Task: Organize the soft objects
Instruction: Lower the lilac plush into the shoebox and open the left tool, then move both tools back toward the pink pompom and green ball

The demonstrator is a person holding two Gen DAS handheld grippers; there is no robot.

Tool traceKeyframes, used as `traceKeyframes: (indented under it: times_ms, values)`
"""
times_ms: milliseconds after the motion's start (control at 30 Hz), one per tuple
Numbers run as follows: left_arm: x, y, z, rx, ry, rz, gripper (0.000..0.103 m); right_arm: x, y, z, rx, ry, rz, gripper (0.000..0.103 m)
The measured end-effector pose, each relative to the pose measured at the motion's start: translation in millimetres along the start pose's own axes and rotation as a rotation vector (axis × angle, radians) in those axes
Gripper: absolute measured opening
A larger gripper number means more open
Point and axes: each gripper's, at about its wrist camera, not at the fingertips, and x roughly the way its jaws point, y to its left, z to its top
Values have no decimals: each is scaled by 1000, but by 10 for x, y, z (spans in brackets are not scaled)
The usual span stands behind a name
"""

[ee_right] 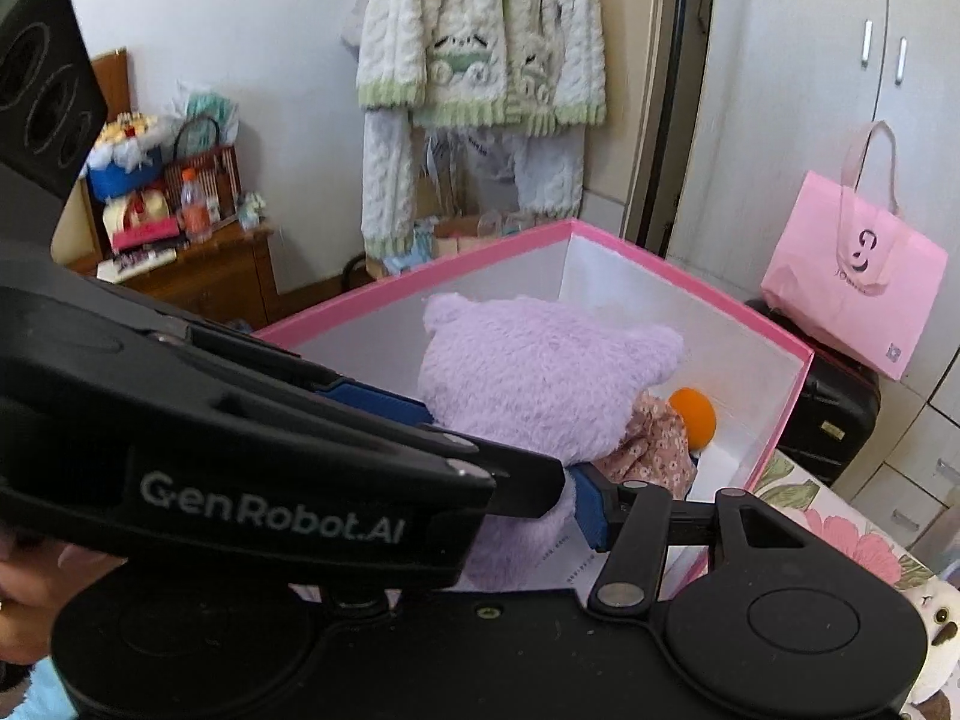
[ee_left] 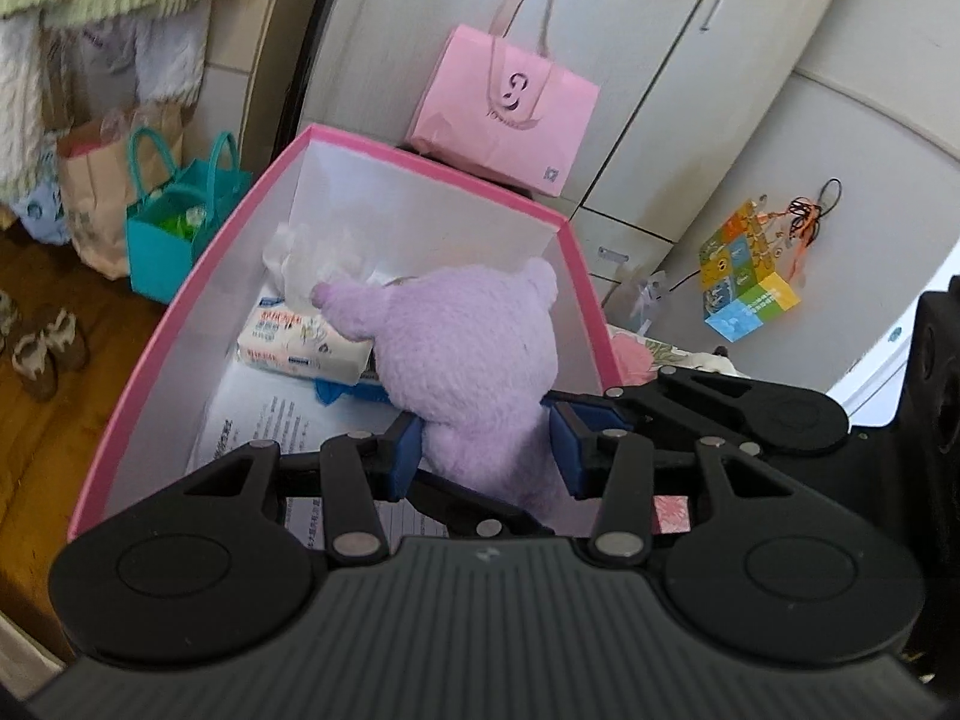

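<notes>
Both grippers hold one lilac plush toy inside the pink box.

In the left wrist view, the left gripper (ee_left: pixel 489 450) has its blue-padded jaws pressed on the lower body of the lilac plush toy (ee_left: pixel 468 354), which fills the centre of the frame inside the pink box (ee_left: pixel 180 300); the toy's arm points toward the upper left, at a pack of tissues (ee_left: pixel 303 342) lying on the box floor with a white tissue (ee_left: pixel 312 261) sticking up. A pink paper bag (ee_left: pixel 504 114) stands behind the box at the top centre. In the right wrist view, the right gripper (ee_right: pixel 510 456) clamps the same toy from behind, the left gripper's black arm crossing the lower left. An orange ball (ee_right: pixel 693 414) and floral cloth (ee_right: pixel 651 450) lie right of the toy.
</notes>
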Motion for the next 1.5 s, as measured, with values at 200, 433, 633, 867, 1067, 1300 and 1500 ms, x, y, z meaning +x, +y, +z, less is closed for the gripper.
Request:
traceKeyframes:
  times_ms: [200,433,633,867,1067,1300,1500]
  values:
    - [27,-52,-45,10,7,69,55,13,-25,-51,-21,33,-40,70]
    - [-316,-178,-116,79,-80,98,66,-264,-81,-136,-3,-9,-37,73]
    - [-637,-327,-181,150,-109,96,66,-571,-103,-239,10,-43,-53,73]
    - [-972,-541,-303,227,-125,49,69,-974,-153,-394,32,-75,-39,73]
    - [-1206,-754,-417,308,-133,20,69,-1359,-241,-542,54,-112,-12,73]
    - [-1320,-967,-525,368,-131,-23,71,-1798,-512,-829,115,-158,-20,74]
    - [-1216,-1152,-603,403,-105,-72,71,-2000,-863,-1059,208,-171,-69,74]
